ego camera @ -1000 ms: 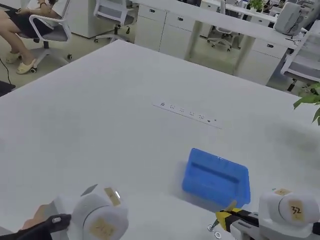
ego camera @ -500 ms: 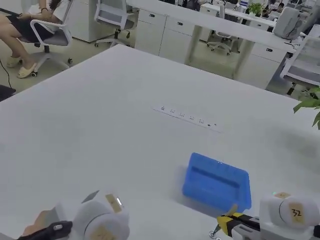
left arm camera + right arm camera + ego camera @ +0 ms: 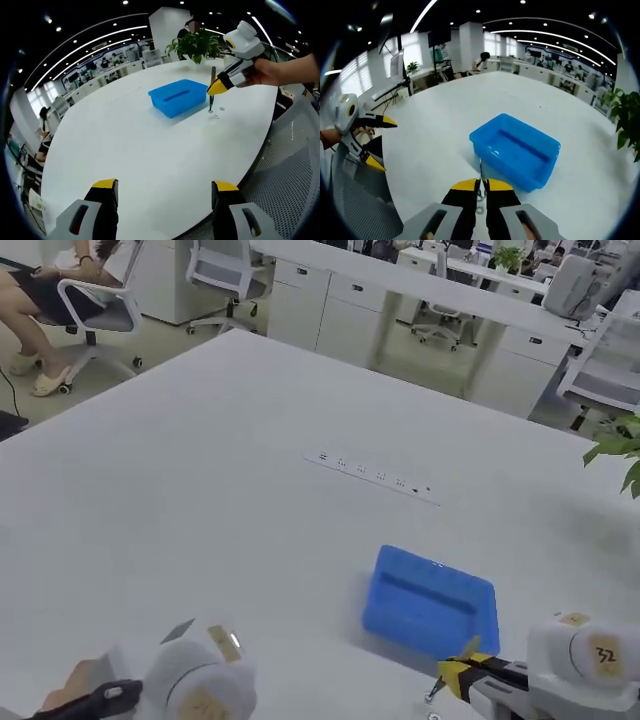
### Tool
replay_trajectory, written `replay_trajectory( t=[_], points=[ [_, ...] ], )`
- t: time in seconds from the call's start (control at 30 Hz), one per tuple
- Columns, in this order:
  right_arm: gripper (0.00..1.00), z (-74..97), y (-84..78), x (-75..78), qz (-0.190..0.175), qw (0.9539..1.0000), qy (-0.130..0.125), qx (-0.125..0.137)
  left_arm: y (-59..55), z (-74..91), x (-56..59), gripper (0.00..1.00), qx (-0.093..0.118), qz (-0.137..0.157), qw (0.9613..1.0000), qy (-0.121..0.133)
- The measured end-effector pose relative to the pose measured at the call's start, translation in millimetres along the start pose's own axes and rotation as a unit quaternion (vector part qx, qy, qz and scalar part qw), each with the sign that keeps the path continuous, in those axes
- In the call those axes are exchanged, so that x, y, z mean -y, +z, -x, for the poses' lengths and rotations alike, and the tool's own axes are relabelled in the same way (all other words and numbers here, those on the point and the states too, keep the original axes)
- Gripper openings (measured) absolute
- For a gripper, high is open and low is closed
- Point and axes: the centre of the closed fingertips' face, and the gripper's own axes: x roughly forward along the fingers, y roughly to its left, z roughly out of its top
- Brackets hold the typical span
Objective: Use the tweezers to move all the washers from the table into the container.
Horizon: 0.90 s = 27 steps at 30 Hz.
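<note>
Right tongs (image 3: 481,185) are clamped on the tweezers (image 3: 480,172), yellow tips pressed together around the shank so the squeeze passes into the tweezer legs. The tweezers point forward and down out of the tongs, tips low over the counter (image 3: 220,500). Cannot tell whether they touch it.

Washers (image 3: 216,115) lie on the counter right under and just beside the tweezer tips. They are a few small rings, too small to count surely. Cannot tell whether one is pinched between the tips.

Container (image 3: 516,149) is blue and open-topped, just ahead of the right tongs, its near wall close to the washers. No washer made out inside. The placement makes sense: a short carry from pick to drop.

Left tongs (image 3: 165,186) are spread wide with nothing between them. They sit well apart from the container and washers, low by the counter's near edge. Probably parked out of the way, since the job needs only one tool.

Judgement: this is the pick stage, with no transfer visible. The next move calls for a fine pinch on a flat ring lying flush on the counter. The thin edge could easily slip or flick away. The steep tweezer angle should help put one leg through the hole.
</note>
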Motion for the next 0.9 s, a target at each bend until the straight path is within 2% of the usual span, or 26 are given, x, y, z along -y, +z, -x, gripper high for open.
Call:
replay_trajectory(
  t=[0.43,0.9],
  points=[
    [0.02,8.9,28.0,4.6,0.015,0.9997,-0.003,0.021,0.9,0.2,-1.8,0.78,0.004,0.003,1.0,0.004],
    [0.02,8.3,47.2,6.6,0.034,0.9989,-0.004,0.032,1.3,0.2,-2.0,0.78,0.005,0.005,1.0,0.004]
  ],
)
